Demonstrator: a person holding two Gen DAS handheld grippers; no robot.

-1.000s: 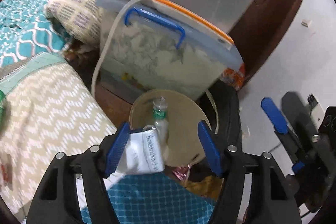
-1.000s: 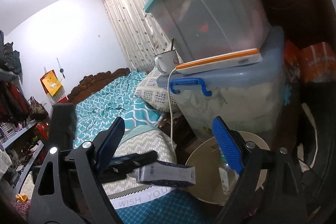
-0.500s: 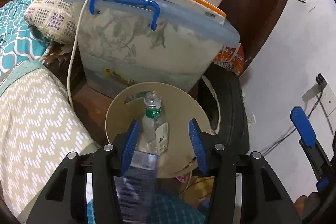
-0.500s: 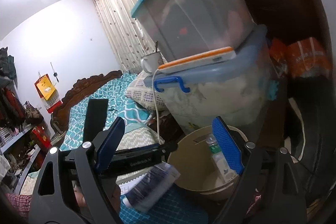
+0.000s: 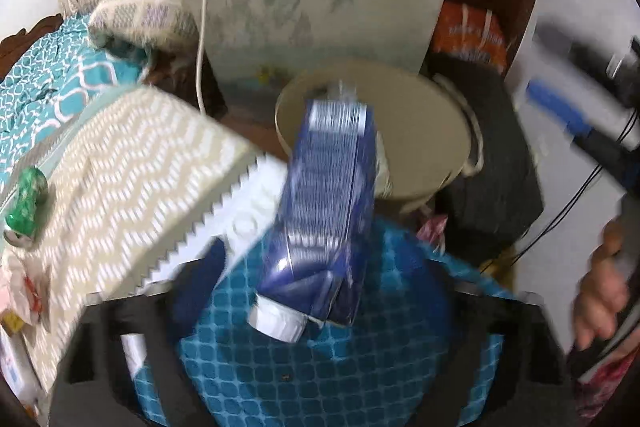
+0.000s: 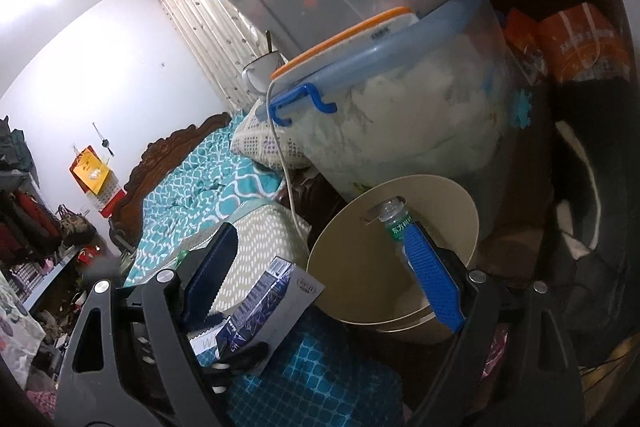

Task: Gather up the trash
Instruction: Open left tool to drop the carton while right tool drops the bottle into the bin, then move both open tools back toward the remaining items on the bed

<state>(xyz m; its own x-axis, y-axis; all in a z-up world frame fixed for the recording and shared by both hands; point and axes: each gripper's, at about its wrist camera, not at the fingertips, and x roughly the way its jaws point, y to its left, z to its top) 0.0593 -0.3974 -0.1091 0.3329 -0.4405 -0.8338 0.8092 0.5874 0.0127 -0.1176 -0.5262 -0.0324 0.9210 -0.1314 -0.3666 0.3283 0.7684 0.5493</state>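
— Where's your glossy blue carton [image 5: 332, 195]?
— Tilted over the round beige bin's [image 6: 400, 183] rim, between your left gripper's [image 5: 312, 307] opening jaws (contact too blurred to judge). Your right gripper [image 6: 320, 287] gapes empty beside the bin.

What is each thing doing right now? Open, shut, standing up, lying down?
Blue carton: white cap on, tipped toward the bin.
Beige bin: open, bottle inside.
Bottle: upright in the bin.
Storage box: lid shut.
Green can: lying on its side.
Left tongs: opening, carton between them.
Right tongs: open, empty.
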